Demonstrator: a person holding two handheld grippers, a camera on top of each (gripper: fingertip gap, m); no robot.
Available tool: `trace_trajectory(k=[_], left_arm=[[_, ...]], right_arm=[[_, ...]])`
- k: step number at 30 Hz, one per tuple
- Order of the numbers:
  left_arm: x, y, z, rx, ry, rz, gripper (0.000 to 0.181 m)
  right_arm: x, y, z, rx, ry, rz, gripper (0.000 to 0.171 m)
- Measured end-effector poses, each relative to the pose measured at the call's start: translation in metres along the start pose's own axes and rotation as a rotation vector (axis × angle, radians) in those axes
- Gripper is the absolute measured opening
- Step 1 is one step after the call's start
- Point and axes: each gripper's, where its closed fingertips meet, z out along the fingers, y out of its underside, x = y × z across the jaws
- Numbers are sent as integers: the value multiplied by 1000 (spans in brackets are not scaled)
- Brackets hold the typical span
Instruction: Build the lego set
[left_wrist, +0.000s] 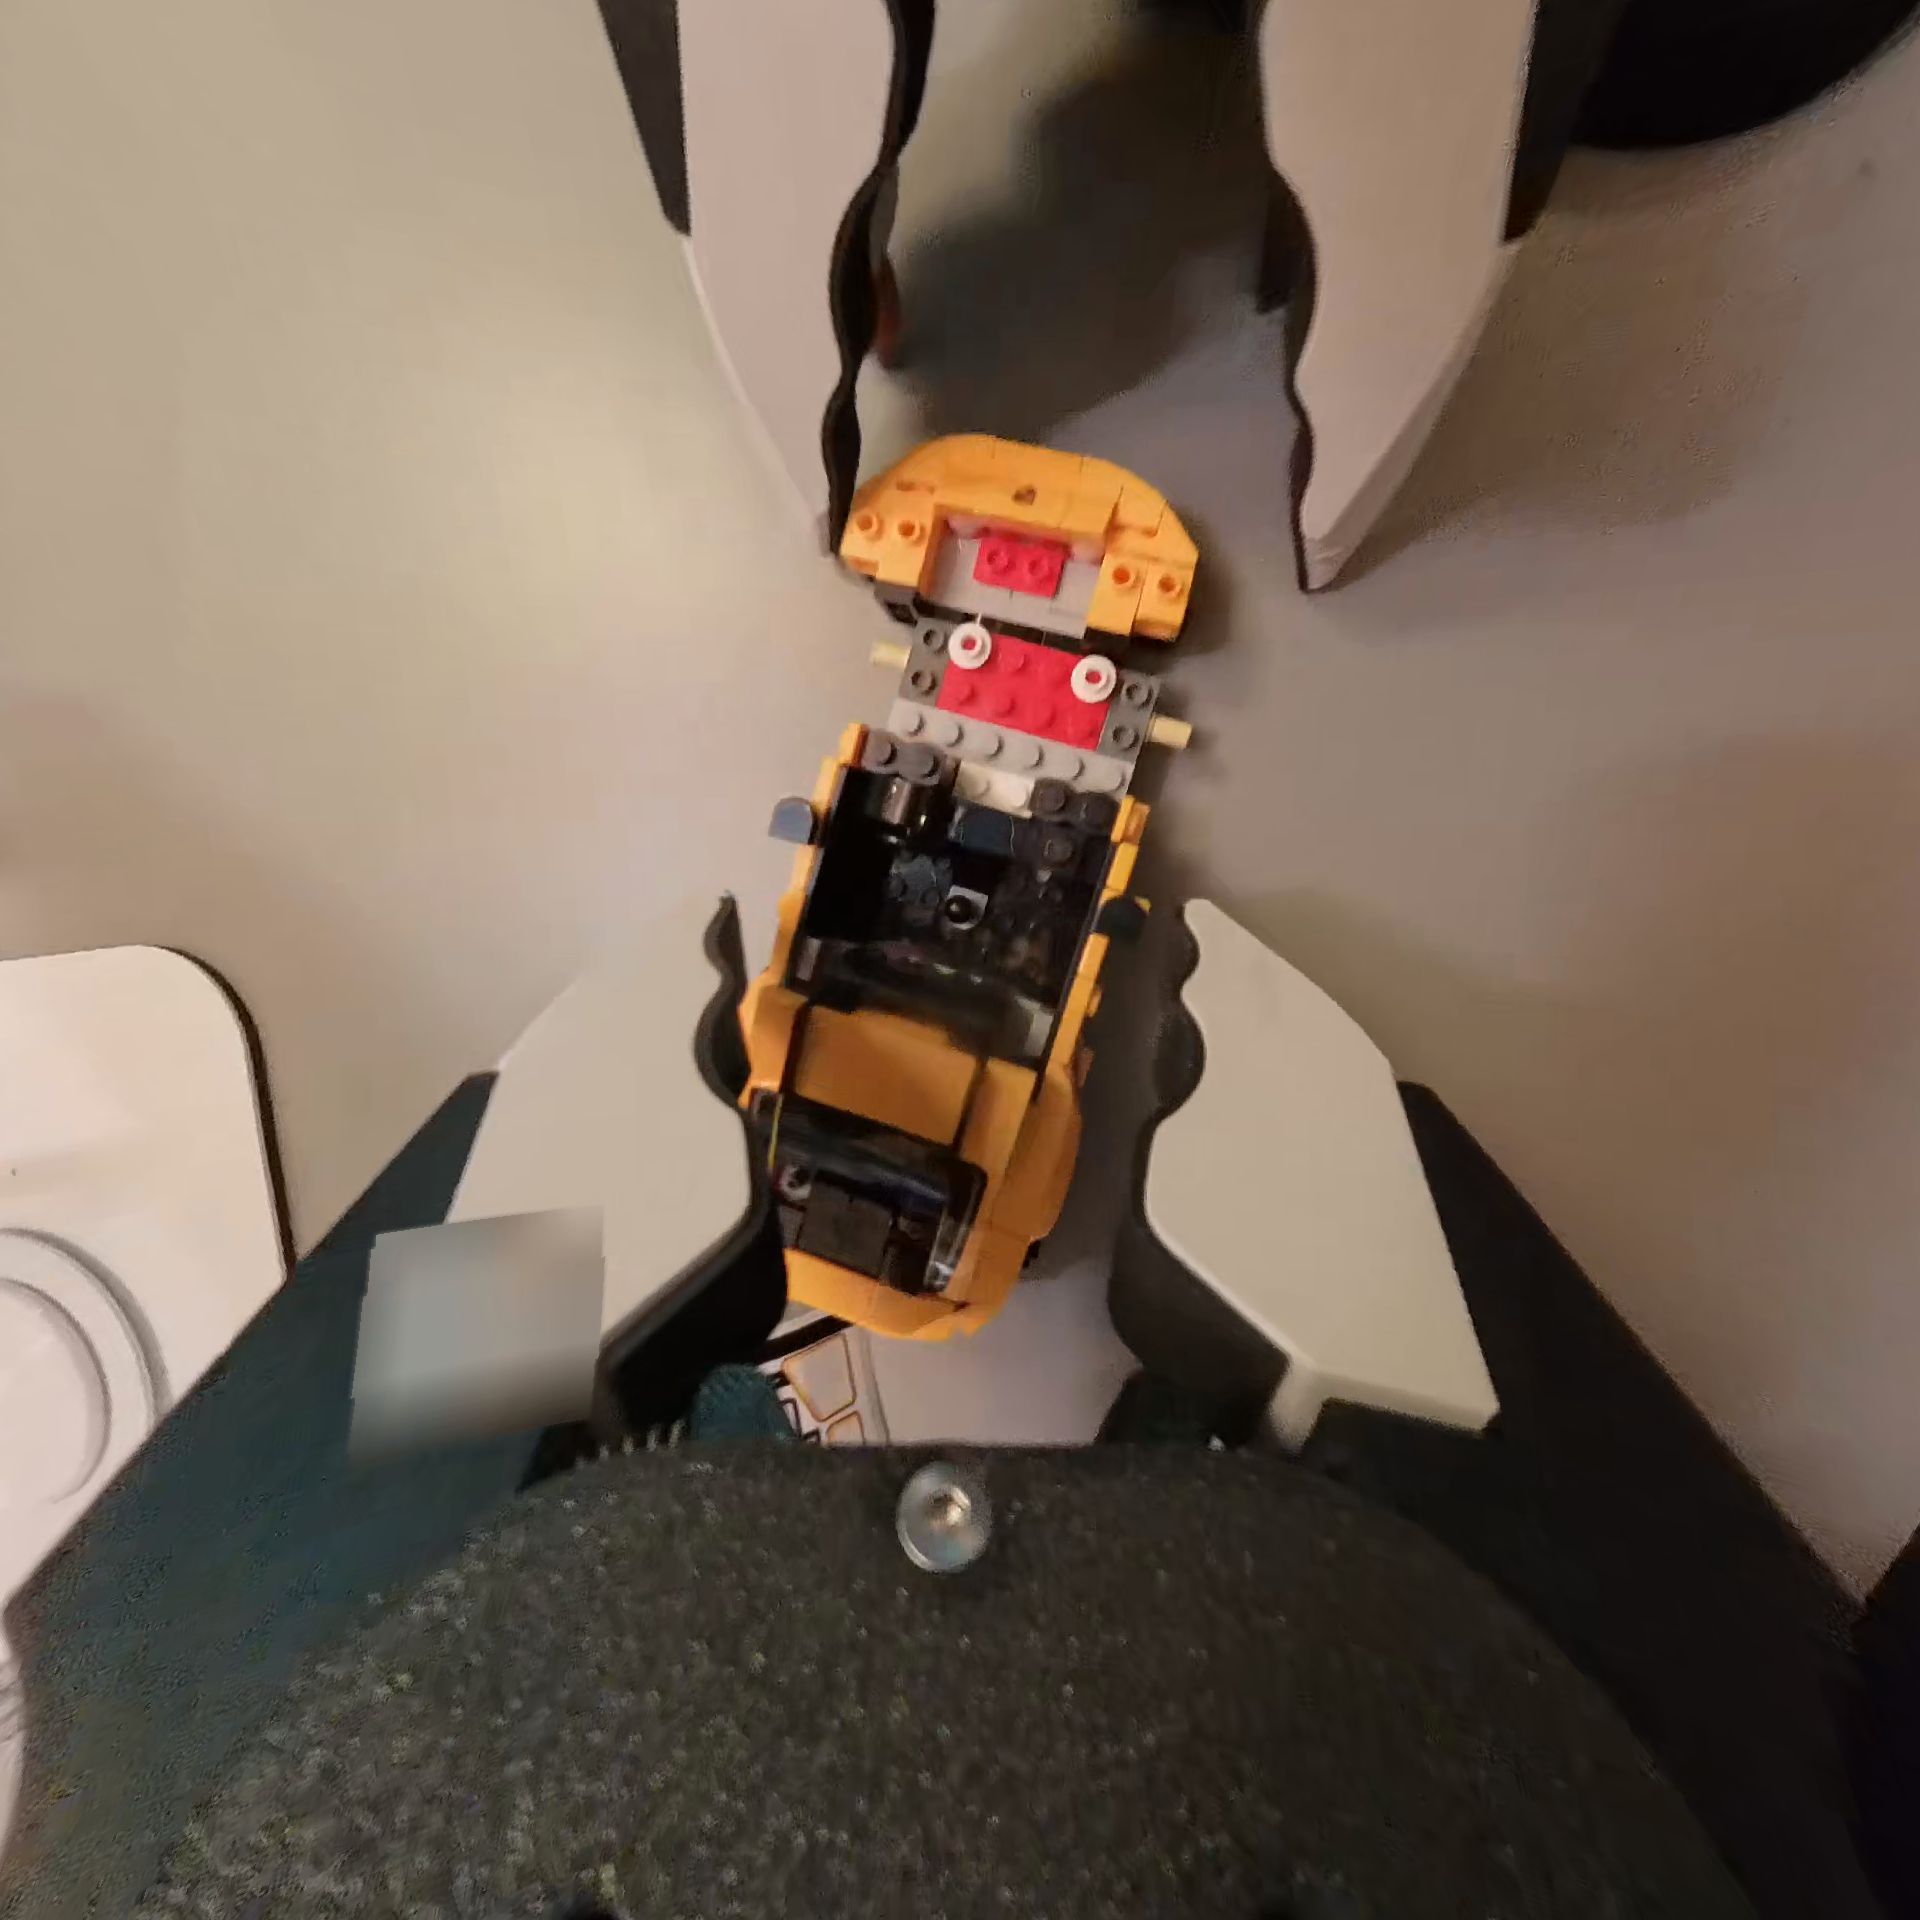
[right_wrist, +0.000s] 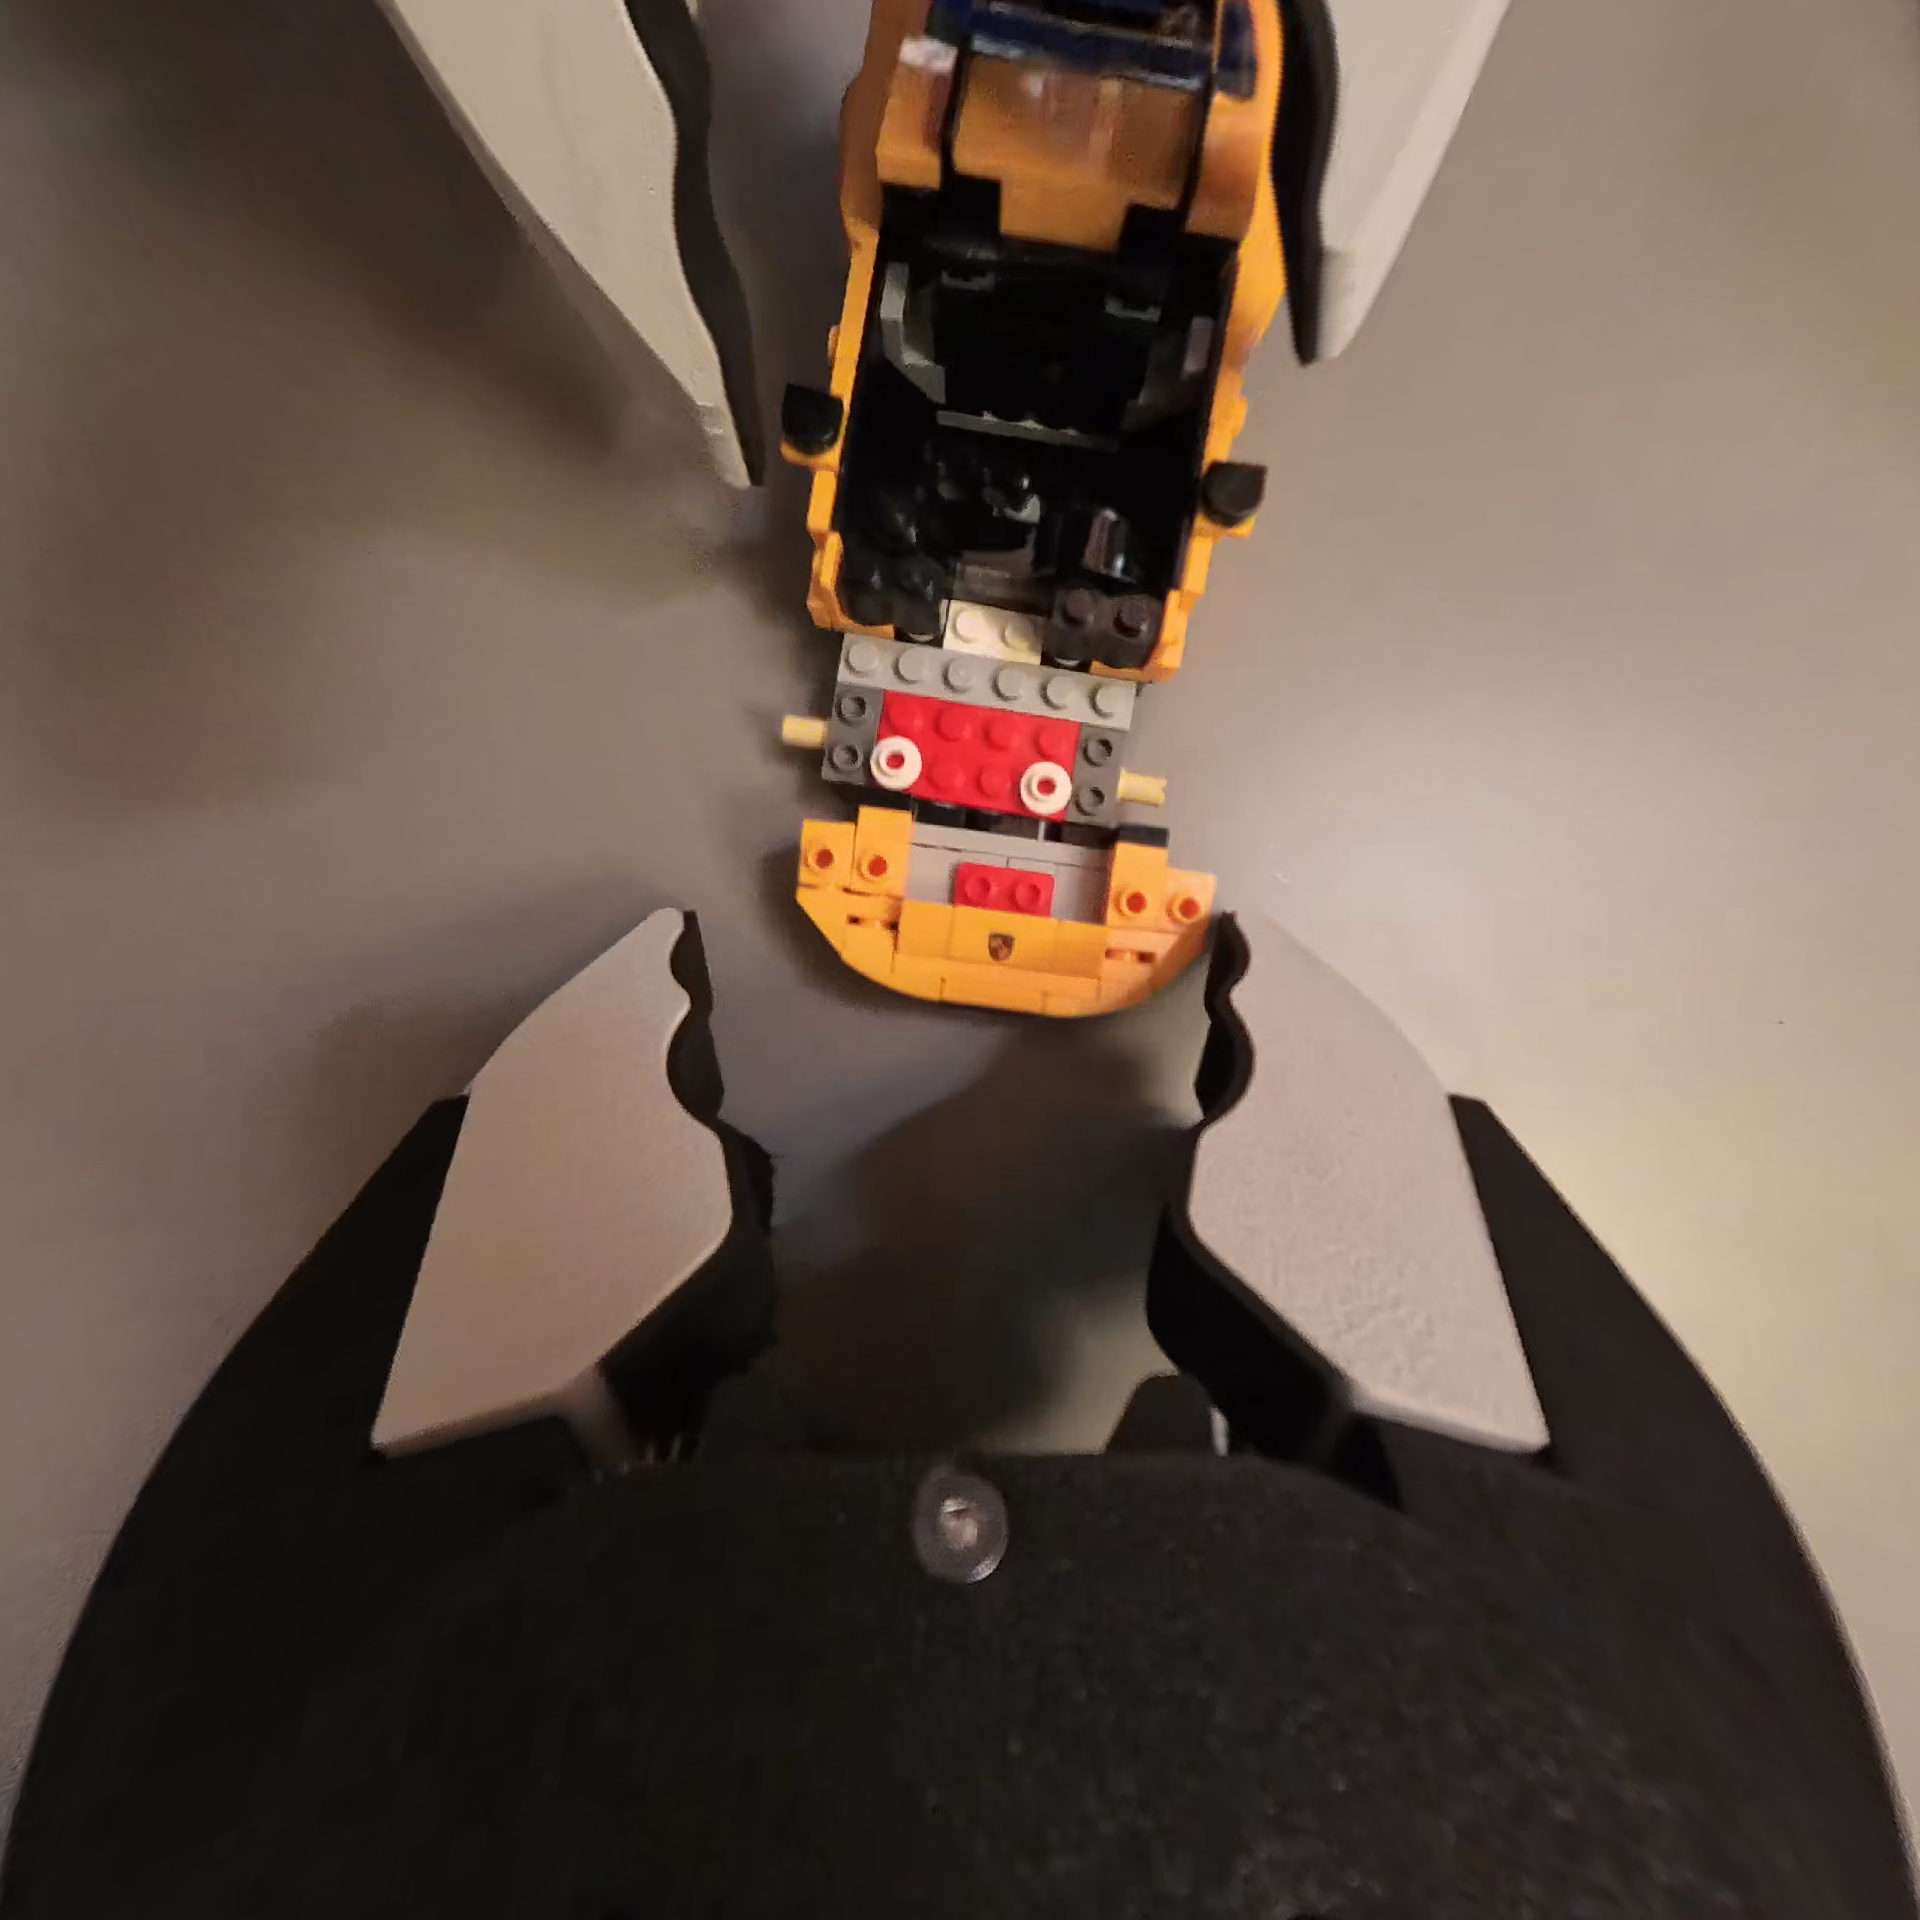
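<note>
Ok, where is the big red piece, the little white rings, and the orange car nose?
big red piece (right_wrist: 977, 753), right wrist view, middle studs
white ring (right_wrist: 896, 764), right wrist view, its rim
orange nose (right_wrist: 997, 951), right wrist view, front edge

We can read no writing anywhere; the one sign we find is a small crest emblem on the orange nose of the lego car (right_wrist: 1000, 943), just ahead of the right gripper (right_wrist: 956, 971), too small to make out
</note>
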Motion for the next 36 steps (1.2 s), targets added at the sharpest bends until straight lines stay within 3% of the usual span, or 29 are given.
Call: trace_trajectory(k=[5, 9, 16, 36], left_arm=[[-2, 6, 11, -61, 68, 49, 90], [1, 11, 18, -86, 99, 85, 79], [-1, 13, 17, -70, 72, 133, 70], [-1, 18, 14, -26, 82, 131, 70]], right_arm=[[2, -7, 6, -11, 33, 68, 93], [6, -10, 5, 4, 37, 84, 75], [8, -8, 4, 12, 43, 88, 74], [2, 5, -5, -13, 26, 80, 74]])
